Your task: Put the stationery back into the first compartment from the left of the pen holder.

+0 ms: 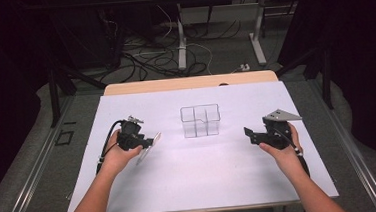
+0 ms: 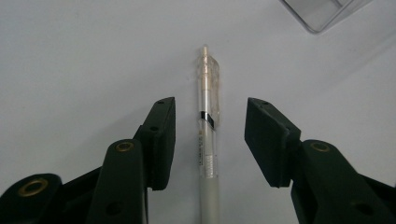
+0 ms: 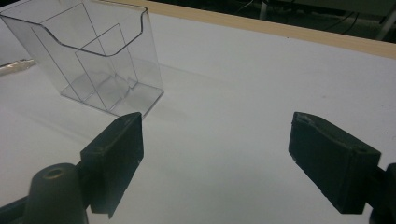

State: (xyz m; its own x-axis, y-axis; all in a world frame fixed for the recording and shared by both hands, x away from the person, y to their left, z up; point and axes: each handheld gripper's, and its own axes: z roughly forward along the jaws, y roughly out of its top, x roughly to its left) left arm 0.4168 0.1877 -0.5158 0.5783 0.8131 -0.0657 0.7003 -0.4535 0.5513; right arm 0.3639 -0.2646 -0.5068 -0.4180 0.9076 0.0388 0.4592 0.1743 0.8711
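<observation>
High view: a white worktop [image 1: 201, 175] is seen from above, with a clear plastic holder [image 1: 200, 120] stood upright near its middle, divided inside into compartments. The left tongs [image 1: 146, 140] are held in the person's left hand [image 1: 119, 156] at the left of the holder, and a pen [image 1: 149, 148] lies flat on the worktop just at their tips. The right tongs [image 1: 250, 135] are held in the right hand [image 1: 284, 149] at the right of the holder, well apart from it, with a grey three-cornered plate on top.

In the left gripper view the left tongs [image 2: 210, 135] are spread apart, one jaw on either side of the transparent pen [image 2: 208, 140], and neither jaw is seen to touch it. A corner of the holder [image 2: 322, 11] is caught at the upper right.

In the right gripper view the right tongs [image 3: 215, 149] are wide apart with bare worktop between them. The holder [image 3: 93, 56] stands beyond the left jaw, and nothing is gripped.
</observation>
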